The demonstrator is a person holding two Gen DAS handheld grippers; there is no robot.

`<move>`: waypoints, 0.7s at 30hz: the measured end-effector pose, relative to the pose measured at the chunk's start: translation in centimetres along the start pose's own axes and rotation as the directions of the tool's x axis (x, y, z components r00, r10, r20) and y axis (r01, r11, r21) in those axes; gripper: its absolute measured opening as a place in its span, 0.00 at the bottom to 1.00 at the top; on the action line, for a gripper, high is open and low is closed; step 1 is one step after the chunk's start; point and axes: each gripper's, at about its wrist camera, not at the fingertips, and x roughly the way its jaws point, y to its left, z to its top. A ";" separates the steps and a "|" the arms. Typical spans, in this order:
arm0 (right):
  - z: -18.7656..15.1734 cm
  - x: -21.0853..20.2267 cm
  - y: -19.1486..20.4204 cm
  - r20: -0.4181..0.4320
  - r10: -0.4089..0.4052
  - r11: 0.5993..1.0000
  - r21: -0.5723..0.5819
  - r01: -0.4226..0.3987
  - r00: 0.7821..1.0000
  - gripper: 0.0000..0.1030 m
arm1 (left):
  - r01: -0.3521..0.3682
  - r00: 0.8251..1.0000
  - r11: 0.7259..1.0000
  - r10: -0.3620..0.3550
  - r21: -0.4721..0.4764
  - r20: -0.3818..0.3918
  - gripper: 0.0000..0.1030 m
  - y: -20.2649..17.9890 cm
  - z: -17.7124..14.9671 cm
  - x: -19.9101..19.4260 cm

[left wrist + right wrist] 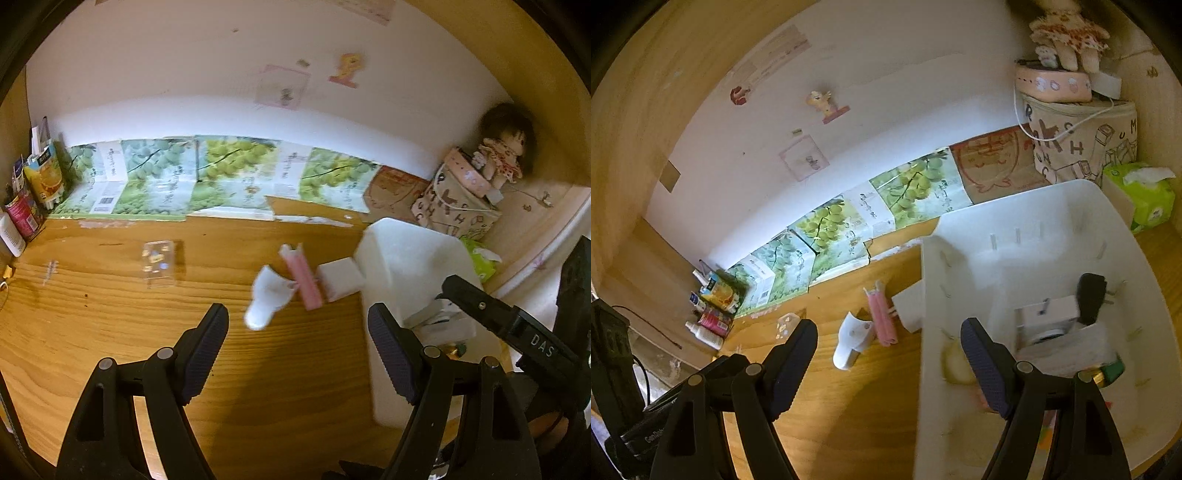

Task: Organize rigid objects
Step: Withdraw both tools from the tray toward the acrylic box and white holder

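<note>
both left gripper (pixel 297 354) and right gripper (pixel 888 363) spread wide and empty, with pink clip (pixel 303 282) on the desk (pixel 110 332) beside the white bin (pixel 1015 236), probably light, stiff, best pinched across its narrow sides.

Bare worktop (pixel 110 332) opens wide to the left of the white bin (pixel 1034 221), an easy lane for a gripper. Hard against the bin's left wall crowd a white block (pixel 340 278), a pink clip (pixel 304 282) and a white curved piece (pixel 266 299). Further left a clear case (pixel 159 258) lies alone. Behind the bin, a printed bag (pixel 1082 144) and green tissue pack (pixel 1145 199) block the corner; inside, boxes fill its near right part.
</note>
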 end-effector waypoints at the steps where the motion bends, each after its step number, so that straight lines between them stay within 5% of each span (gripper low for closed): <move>1: -0.4 0.3 0.7 0.008 -0.012 1.000 -0.002 0.012 1.000 0.78 | 0.001 1.000 1.000 -0.001 -0.001 -0.007 0.78 0.7 0.1 0.1; 21: -6.7 5.3 8.8 0.042 -0.118 0.993 -0.020 0.119 0.992 0.78 | 0.004 0.990 0.999 0.003 0.047 -0.144 0.78 11.8 0.6 2.9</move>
